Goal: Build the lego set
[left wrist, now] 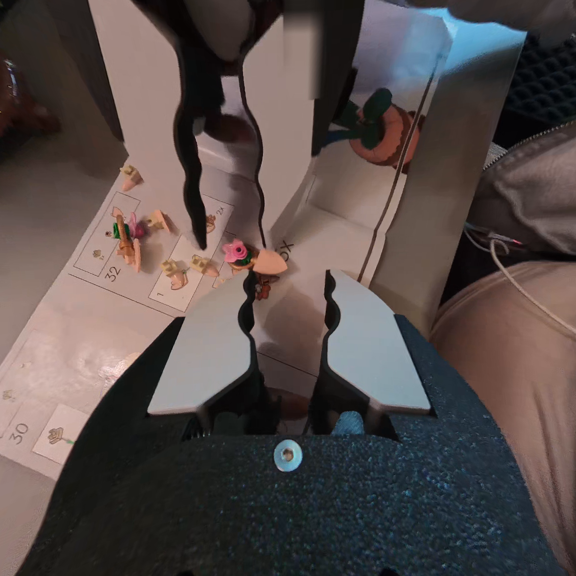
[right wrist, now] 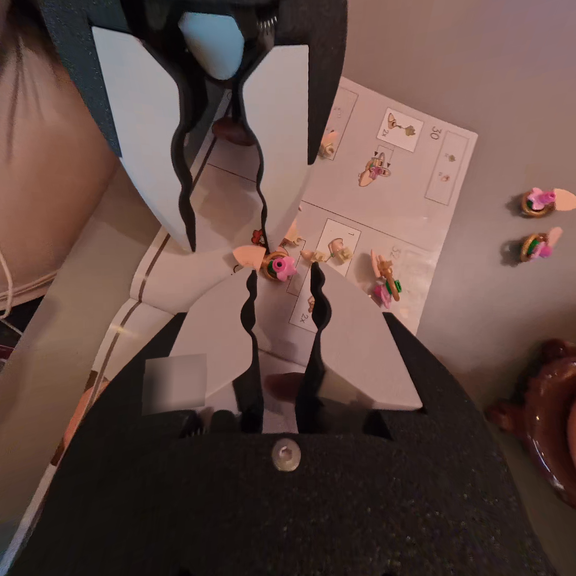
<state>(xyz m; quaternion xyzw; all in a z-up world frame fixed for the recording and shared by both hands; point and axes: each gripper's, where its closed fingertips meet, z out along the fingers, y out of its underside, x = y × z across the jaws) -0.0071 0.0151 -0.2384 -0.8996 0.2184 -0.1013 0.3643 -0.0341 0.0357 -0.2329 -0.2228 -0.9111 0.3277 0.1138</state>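
On the grey tabletop [right wrist: 467,78] lies the open instruction booklet [right wrist: 389,193], strewn with small pieces. In the left wrist view, at nine o'clock of centre, a green-and-gold flower cluster [left wrist: 126,240] lies beside loose tan petal pieces [left wrist: 202,266]. At centre sits the pink flower assembly [left wrist: 249,257], gold-ringed with a peach petal, just beyond the left gripper [left wrist: 288,276], whose jaws stand apart. The right gripper [right wrist: 282,269] is likewise parted, empty, the assembly at its tips. At three o'clock in its view, two finished flowers [right wrist: 540,202] rest on the tabletop.

Flower piece [right wrist: 274,265] (pink-topped) on booklet [right wrist: 405,193]
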